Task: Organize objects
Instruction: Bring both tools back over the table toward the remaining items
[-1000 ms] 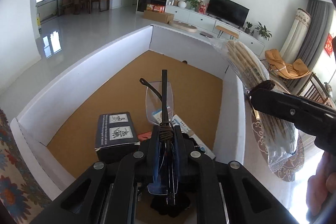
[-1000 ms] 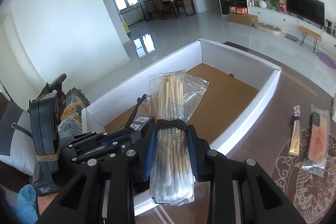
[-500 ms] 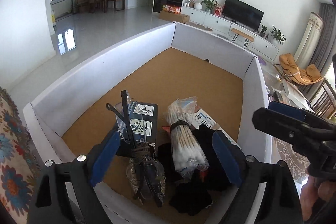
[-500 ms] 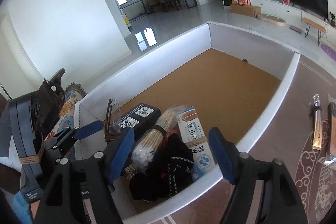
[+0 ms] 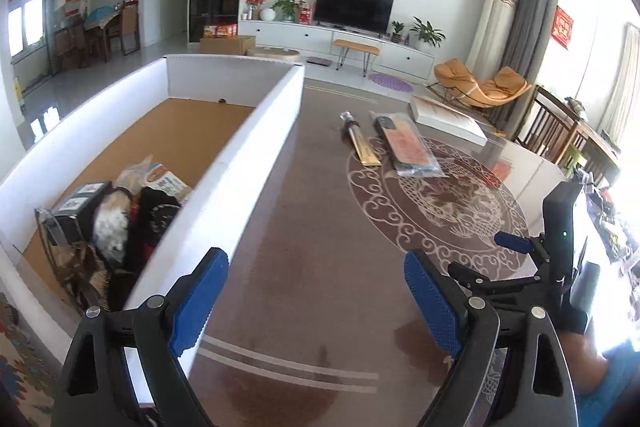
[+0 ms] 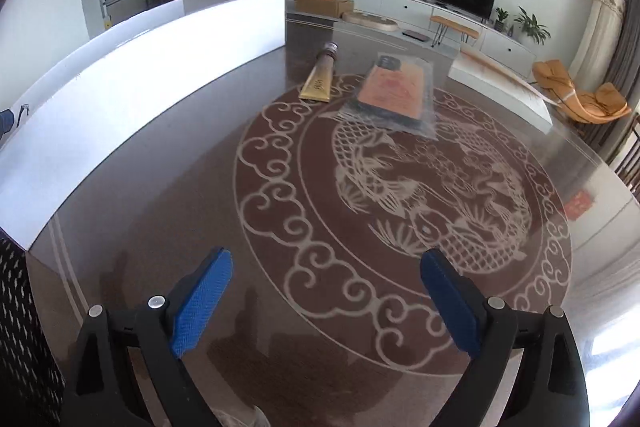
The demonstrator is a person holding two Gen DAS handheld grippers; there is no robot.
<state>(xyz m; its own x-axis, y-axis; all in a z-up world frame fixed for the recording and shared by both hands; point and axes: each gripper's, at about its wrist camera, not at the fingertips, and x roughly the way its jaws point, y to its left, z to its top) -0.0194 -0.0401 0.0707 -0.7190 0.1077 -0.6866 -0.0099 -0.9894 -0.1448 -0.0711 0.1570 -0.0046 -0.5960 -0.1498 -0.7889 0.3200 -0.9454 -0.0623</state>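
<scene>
A white box with a brown floor stands on the left of the table; it also shows in the right wrist view. In its near corner lie glasses, a cotton swab pack, a black box and a white packet. A gold tube and a bagged orange-and-black item lie on the table. My left gripper is open and empty beside the box. My right gripper is open and empty over the table, also seen in the left wrist view.
The round brown table has a pale dragon pattern. A flat white box lies at its far right. Wooden chairs stand beyond the right edge. A patterned cushion is at the near left.
Both grippers opened and dropped the glasses and the cotton swab pack into the box. Both then swung right, out of the box, over the table.
</scene>
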